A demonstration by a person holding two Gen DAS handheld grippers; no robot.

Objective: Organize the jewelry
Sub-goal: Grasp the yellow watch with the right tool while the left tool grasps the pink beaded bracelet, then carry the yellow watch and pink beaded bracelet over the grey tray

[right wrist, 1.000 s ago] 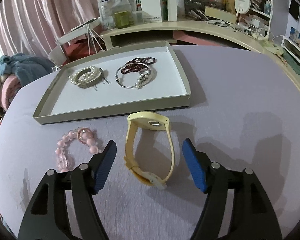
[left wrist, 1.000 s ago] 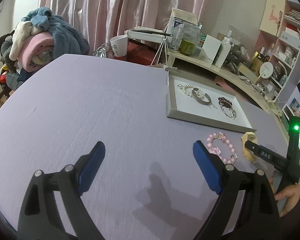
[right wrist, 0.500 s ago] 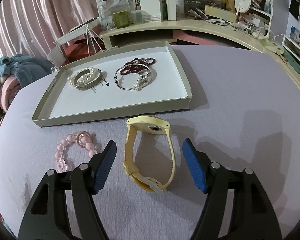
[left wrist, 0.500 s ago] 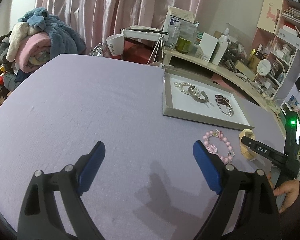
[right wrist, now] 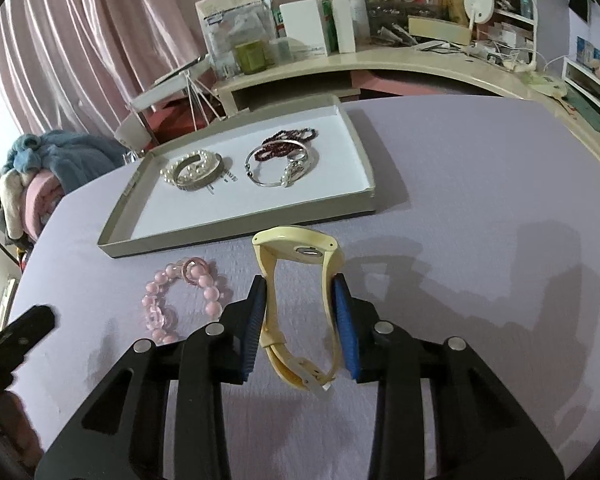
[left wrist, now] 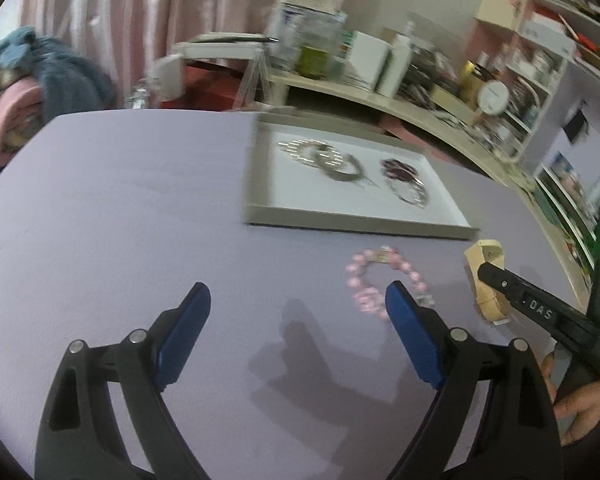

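A pale yellow watch (right wrist: 296, 280) stands on its edge on the lilac table, in front of a shallow grey tray (right wrist: 236, 232). My right gripper (right wrist: 300, 292) is shut on the yellow watch, its blue pads pressing both sides of the strap. A pink bead bracelet (right wrist: 180, 300) lies left of the watch. The tray holds a pearl bracelet (right wrist: 192, 170), a silver bangle (right wrist: 280, 168) and a dark red bead string (right wrist: 288, 140). My left gripper (left wrist: 298, 300) is open and empty over the table, with the pink bracelet (left wrist: 380, 276) just beyond its right finger. The watch (left wrist: 484, 280) and tray (left wrist: 340, 216) show there too.
A curved cream shelf (right wrist: 380, 64) crowded with boxes and bottles runs behind the table. A pile of clothes (right wrist: 44, 176) sits at the far left. Pink curtains hang behind. The lilac tabletop (right wrist: 480, 200) stretches right of the tray.
My right gripper has moved forward and closed its jaws on the yellow watch. My left gripper has moved right, closer to the pink bracelet, and stays open.
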